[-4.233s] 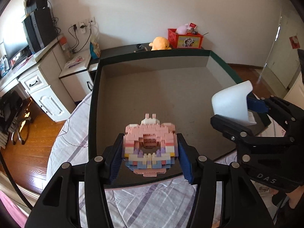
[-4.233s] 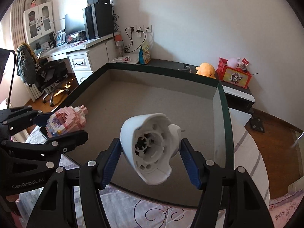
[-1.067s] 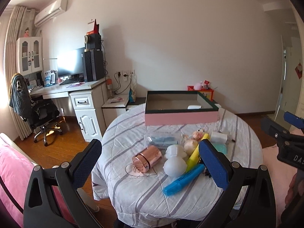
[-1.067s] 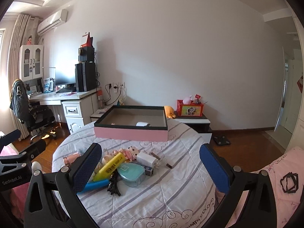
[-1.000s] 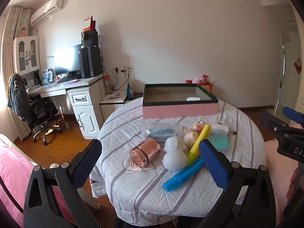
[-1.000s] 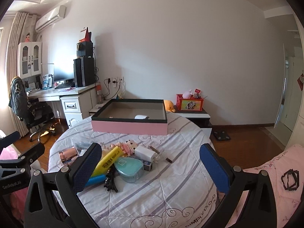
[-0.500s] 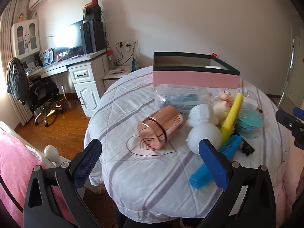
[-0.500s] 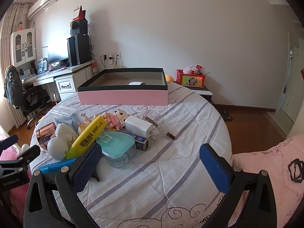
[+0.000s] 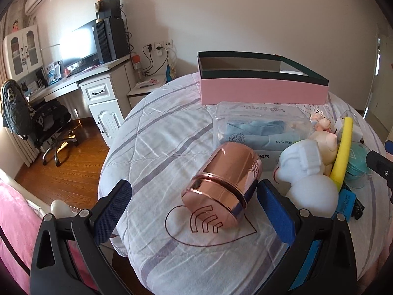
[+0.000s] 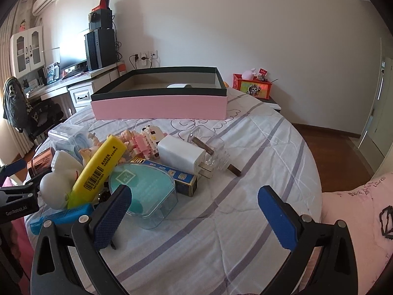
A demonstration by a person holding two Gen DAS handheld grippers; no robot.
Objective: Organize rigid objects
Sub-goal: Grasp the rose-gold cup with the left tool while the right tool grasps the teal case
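A rose-gold metal can [image 9: 224, 185] lies on its side on the striped cloth. My left gripper [image 9: 194, 209] is open around its near end, the right pad close beside it. Beside the can stand a white figurine [image 9: 307, 179], a yellow marker [image 9: 342, 152] and a clear packet box [image 9: 260, 127]. My right gripper [image 10: 194, 215] is open and holds nothing, low over the cloth, its left finger near the teal lidded case [image 10: 143, 191]. A white charger [image 10: 183, 156], a pink brick figure [image 10: 145, 142] and the yellow marker [image 10: 98, 169] lie behind it. The pink box [image 10: 159, 103] stands at the back.
The round table's edge [image 9: 110, 196] drops off at the left to a wooden floor with an office chair [image 9: 46, 123] and a desk. A blue marker [image 10: 61, 217] and a clear jar with a brown stick [image 10: 213, 152] lie on the cloth. A pink bed [image 10: 356, 209] is at the right.
Both grippers let go of the brick donut and white part, drew back from the box, then dropped close to the table. The left now straddles the can.
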